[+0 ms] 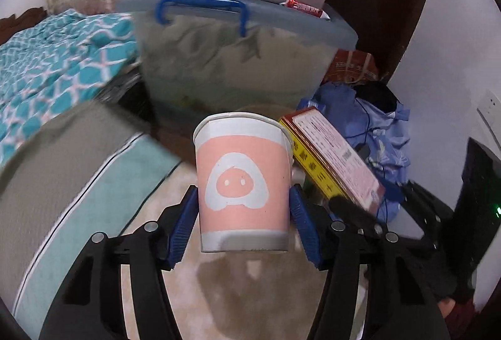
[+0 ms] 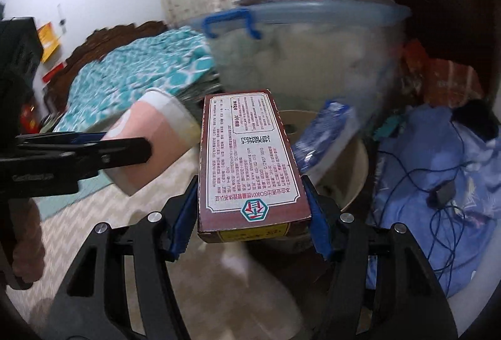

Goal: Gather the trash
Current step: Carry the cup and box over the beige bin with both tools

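A pink and white paper cup point(image 1: 242, 183) with a round cartoon face stands upright between the blue pads of my left gripper point(image 1: 243, 194), which is shut on it above the floor. My right gripper point(image 2: 250, 193) is shut on a flat brown carton point(image 2: 249, 158) covered in small print. The two loads hang side by side. In the left wrist view the carton point(image 1: 335, 158) sits just right of the cup. In the right wrist view the cup point(image 2: 150, 136) lies to the left, with a black left finger point(image 2: 125, 150) across it.
A large clear storage bin point(image 1: 235, 58) with a blue handle stands ahead, wrappers point(image 1: 303, 6) on its lid. A round beige tub point(image 2: 357, 177) sits behind the carton, holding a blue-white packet point(image 2: 328, 133). Blue clothes point(image 2: 438, 167) with cables lie right, a teal-quilted bed point(image 1: 56, 58) left.
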A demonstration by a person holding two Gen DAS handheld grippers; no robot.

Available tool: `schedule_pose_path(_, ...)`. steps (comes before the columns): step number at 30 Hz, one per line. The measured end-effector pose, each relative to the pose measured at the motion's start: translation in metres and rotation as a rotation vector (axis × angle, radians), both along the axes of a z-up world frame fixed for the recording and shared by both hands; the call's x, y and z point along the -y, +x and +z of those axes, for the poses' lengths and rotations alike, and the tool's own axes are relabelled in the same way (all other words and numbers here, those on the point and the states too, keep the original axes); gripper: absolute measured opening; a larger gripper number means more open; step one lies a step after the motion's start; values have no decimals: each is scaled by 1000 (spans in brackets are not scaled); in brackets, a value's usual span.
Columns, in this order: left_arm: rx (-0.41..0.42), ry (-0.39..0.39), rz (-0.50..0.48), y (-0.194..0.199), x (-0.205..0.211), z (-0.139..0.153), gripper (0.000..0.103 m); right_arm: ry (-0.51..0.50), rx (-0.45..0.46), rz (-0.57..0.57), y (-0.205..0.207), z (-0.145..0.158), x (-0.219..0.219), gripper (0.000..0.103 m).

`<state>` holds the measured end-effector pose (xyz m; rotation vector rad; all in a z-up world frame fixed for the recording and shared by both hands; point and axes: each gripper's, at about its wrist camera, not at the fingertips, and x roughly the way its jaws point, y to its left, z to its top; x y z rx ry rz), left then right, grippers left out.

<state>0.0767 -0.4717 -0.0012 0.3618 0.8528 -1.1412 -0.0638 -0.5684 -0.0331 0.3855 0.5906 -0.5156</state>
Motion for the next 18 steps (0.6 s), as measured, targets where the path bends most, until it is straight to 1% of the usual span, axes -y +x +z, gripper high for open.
schedule_pose_path(5,-48,30,-1,13,45,-20,56,-6,-7,-48,6,2,38,63)
schedule_pose_path(8,-58,40,-4,17,59,-29,56,-21,-28,-48,15,2,55,63)
schedule_pose_path(11,-76,40,-1,23,67,-36,56,-34,-41,-47,20,1,59,63)
schedule_pose_path(18,-95,45,1,31,80,-47,56,-7,-43,-47,28,-10,65,63)
